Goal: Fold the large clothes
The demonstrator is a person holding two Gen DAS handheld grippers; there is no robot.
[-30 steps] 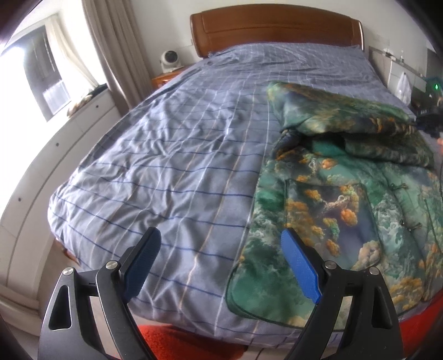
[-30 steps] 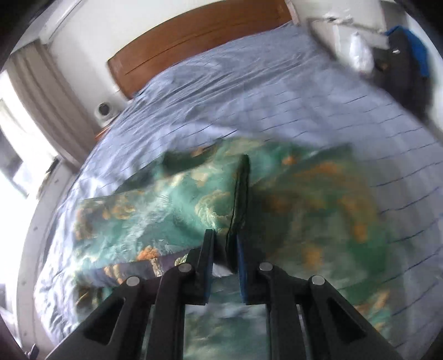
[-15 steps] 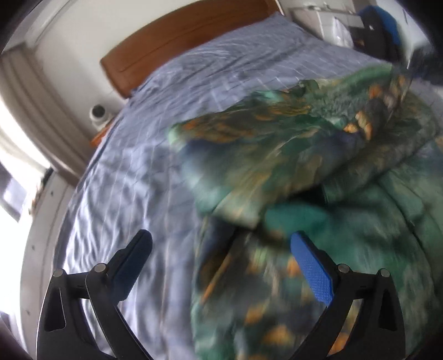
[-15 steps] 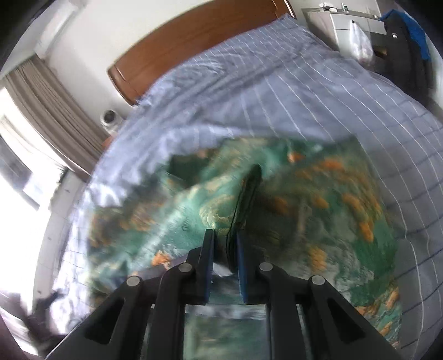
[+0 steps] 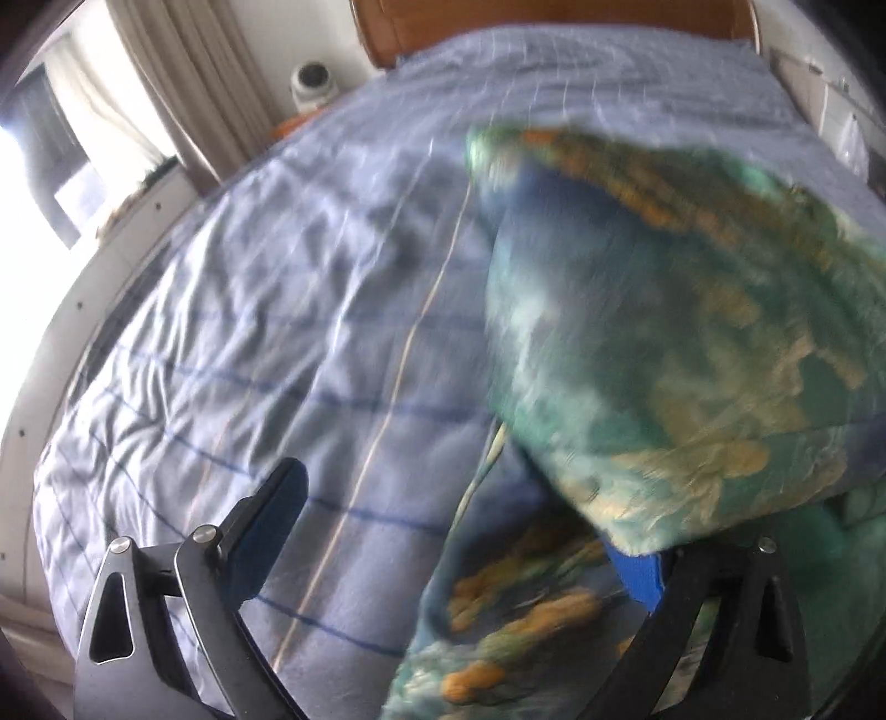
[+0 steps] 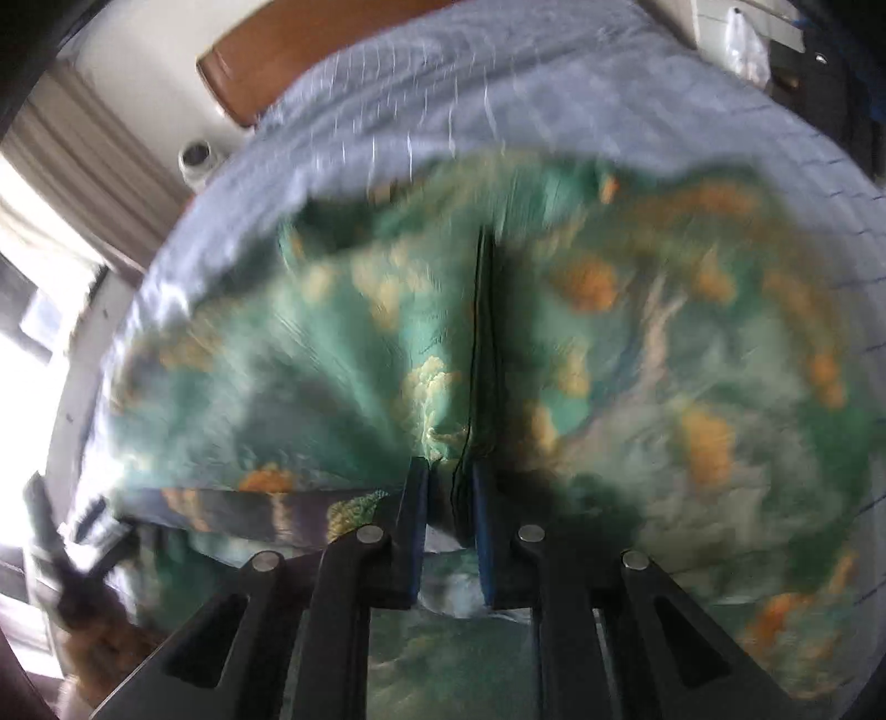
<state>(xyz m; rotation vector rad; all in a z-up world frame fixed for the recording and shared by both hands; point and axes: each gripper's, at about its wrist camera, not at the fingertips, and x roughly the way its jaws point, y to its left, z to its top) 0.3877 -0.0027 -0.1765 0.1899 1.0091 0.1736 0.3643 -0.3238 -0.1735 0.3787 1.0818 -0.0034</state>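
The right gripper (image 6: 449,498) has its jaws clamped on a dark-trimmed edge of a green and orange printed garment (image 6: 637,360), which fills most of the right wrist view in heavy blur. The pinched edge runs up and away from the jaws as a raised ridge, with cloth falling to either side. The garment lies on the right half of a bed under a pale blue checked bedspread (image 6: 498,94), near its foot.

In the left wrist view the left gripper (image 5: 459,531) hangs over the near edge of the bed with its jaws wide apart, holding nothing. Its left finger stands over bare bedspread (image 5: 249,332); its right finger, with a blue pad, is partly hidden under a lifted fold of the garment (image 5: 692,343), and whether the two touch cannot be told. A lower layer of the same cloth lies flat on the bedspread between the fingers.

At the far end stands a brown wooden headboard (image 6: 288,50). To the far left, a small white camera-like device (image 5: 313,83) sits beside beige curtains (image 5: 177,83) and a bright window.
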